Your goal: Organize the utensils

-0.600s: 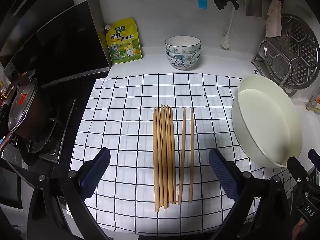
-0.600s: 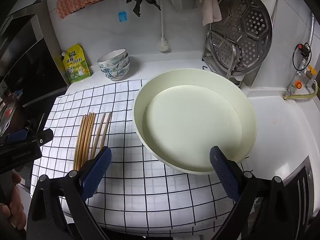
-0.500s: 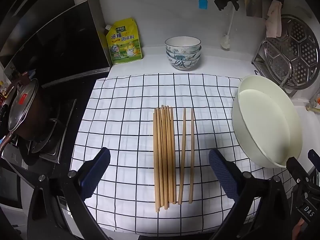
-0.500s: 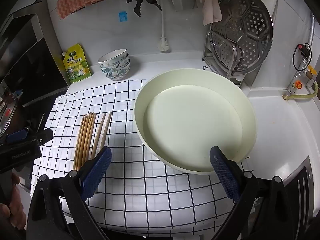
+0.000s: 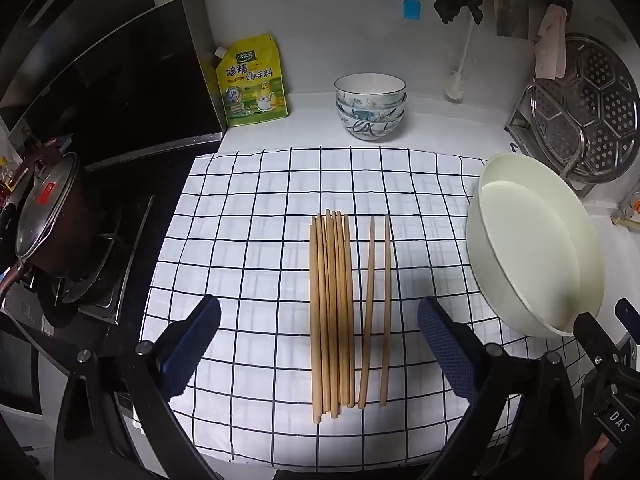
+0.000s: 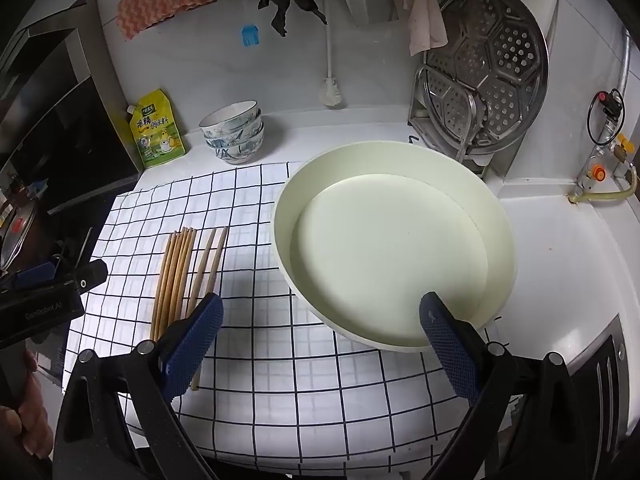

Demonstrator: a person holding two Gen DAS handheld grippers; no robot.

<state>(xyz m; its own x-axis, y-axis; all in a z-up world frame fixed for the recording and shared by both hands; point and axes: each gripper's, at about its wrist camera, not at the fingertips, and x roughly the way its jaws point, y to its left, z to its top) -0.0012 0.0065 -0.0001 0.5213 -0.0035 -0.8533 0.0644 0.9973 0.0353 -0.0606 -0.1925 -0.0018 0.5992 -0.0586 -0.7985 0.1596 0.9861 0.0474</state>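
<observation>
Several wooden chopsticks (image 5: 330, 312) lie bunched side by side on a black-and-white checked cloth (image 5: 248, 216). Two more chopsticks (image 5: 376, 308) lie just to their right, slightly apart. They also show at the left in the right wrist view (image 6: 176, 276). My left gripper (image 5: 320, 344) is open and empty, hovering above the near ends of the chopsticks. My right gripper (image 6: 320, 344) is open and empty, in front of a large pale round tray (image 6: 496, 240), which also shows at the right in the left wrist view (image 5: 476, 248).
A stack of patterned bowls (image 5: 370, 106) and a yellow seasoning pouch (image 5: 252, 80) stand at the back by the wall. A metal steamer rack (image 6: 486, 80) leans at the back right. A stove with a lidded pot (image 5: 48, 216) is to the left.
</observation>
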